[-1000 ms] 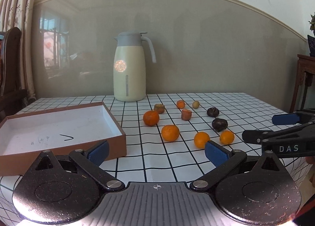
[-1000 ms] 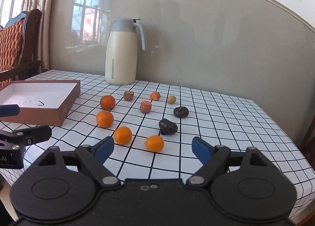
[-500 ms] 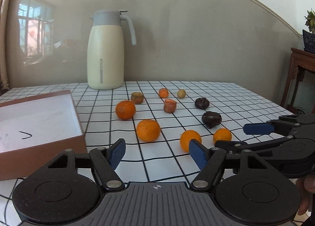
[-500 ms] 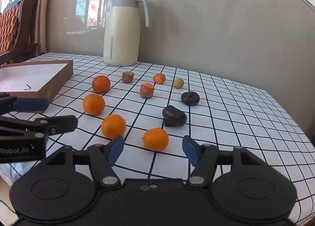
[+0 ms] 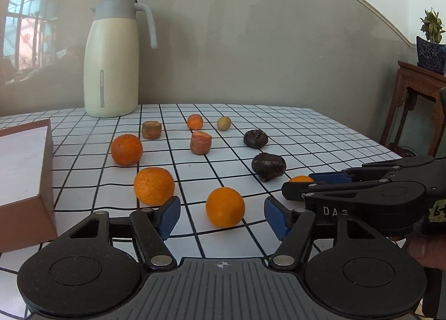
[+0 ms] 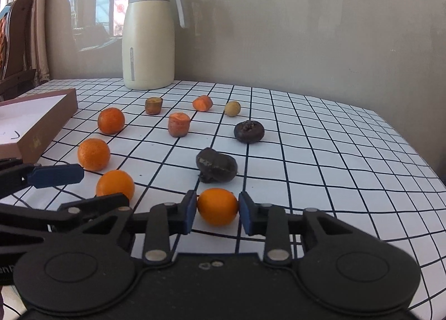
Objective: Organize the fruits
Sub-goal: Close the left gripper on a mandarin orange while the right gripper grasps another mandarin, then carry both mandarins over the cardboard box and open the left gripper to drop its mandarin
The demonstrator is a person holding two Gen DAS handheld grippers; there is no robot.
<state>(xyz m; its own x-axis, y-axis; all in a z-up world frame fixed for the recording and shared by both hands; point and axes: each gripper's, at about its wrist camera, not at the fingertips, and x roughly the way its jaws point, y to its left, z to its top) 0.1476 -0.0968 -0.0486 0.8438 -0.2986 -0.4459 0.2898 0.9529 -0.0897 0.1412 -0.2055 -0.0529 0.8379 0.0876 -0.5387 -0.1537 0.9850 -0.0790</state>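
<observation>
Several oranges, stubby carrot-like pieces and two dark wrinkled fruits [image 6: 217, 165] lie scattered on the checked tablecloth [image 6: 320, 152]. My right gripper [image 6: 217, 210] has its jaws closing, and both blue pads touch a small orange [image 6: 217, 205] resting on the cloth. In the left wrist view that orange [image 5: 299, 179] peeks out behind the right gripper's fingers [image 5: 329, 177]. My left gripper [image 5: 221, 211] is closing around another orange [image 5: 225, 206], with a gap on each side of it. A brown box [image 5: 25, 208] with a white inside sits at the left.
A cream thermos jug [image 5: 111, 60] stands at the back of the table by the wall. A dark wooden side table [image 5: 418, 97] with a potted plant stands at far right. A chair [image 6: 14, 41] and curtains are at far left. A hand [image 5: 426, 247] holds the right gripper.
Both grippers moved forward and down toward the front oranges. Both sets of jaws narrowed; the right pads came onto the small orange, and the left pads now flank another orange.
</observation>
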